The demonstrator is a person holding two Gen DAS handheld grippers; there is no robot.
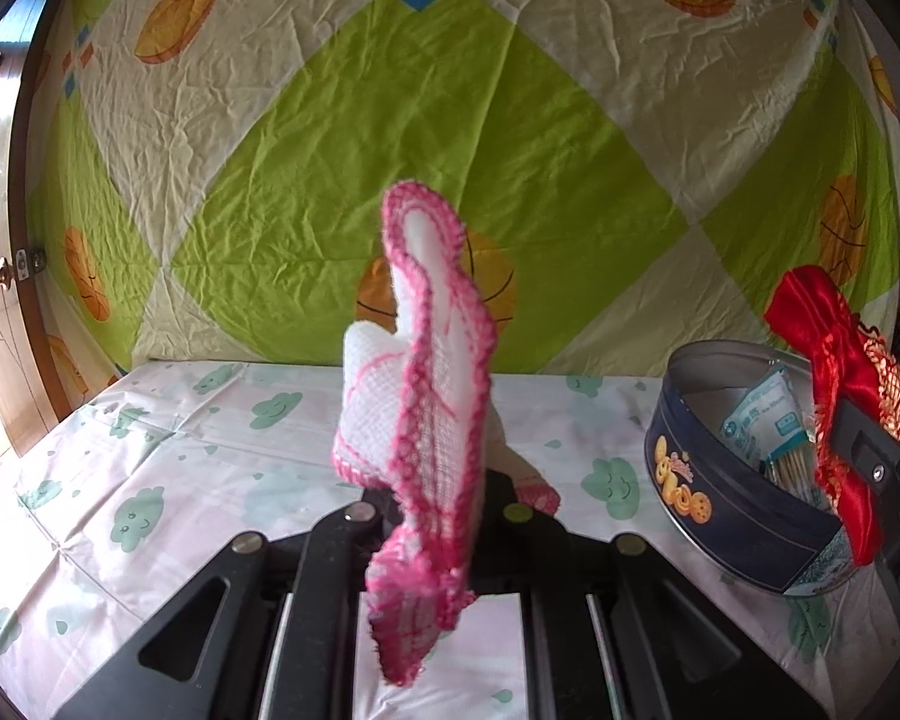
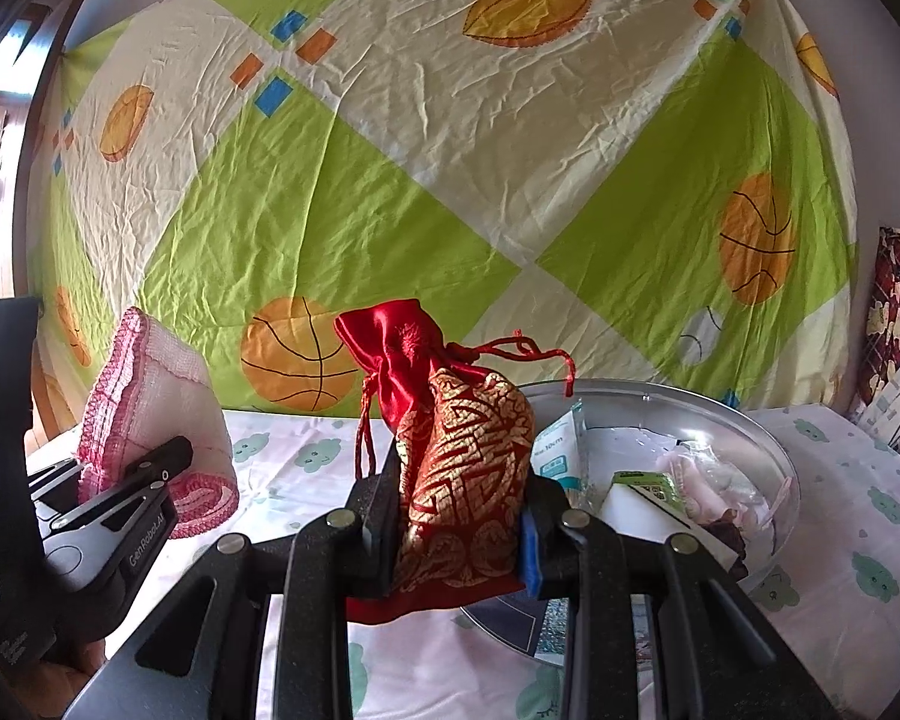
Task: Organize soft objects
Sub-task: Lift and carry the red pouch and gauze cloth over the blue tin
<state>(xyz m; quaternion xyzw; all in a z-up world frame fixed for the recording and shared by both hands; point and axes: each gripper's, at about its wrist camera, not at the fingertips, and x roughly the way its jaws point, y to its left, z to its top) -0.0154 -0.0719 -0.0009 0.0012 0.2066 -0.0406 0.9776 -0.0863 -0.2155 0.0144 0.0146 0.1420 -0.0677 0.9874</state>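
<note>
- Between the fingers of my left gripper [image 1: 444, 516] I hold a white cloth [image 1: 432, 396] with a pink crocheted edge; the jaws are closed on its lower part and the cloth stands up above them.
- My right gripper [image 2: 459, 516] is clamped on a red pouch [image 2: 450, 450] with a gold pattern, and its drawstring hangs to both sides.
- From the left camera, the pouch is above the near rim of a round dark blue tin [image 1: 738, 516], which stands on the table [image 1: 150, 480] at the right.
- Inside the tin I see a small white and blue packet [image 1: 762, 414] and some other small things that I cannot name.
- A wrinkled green and cream sheet [image 1: 450, 120] with orange balls hangs behind the table.
</note>
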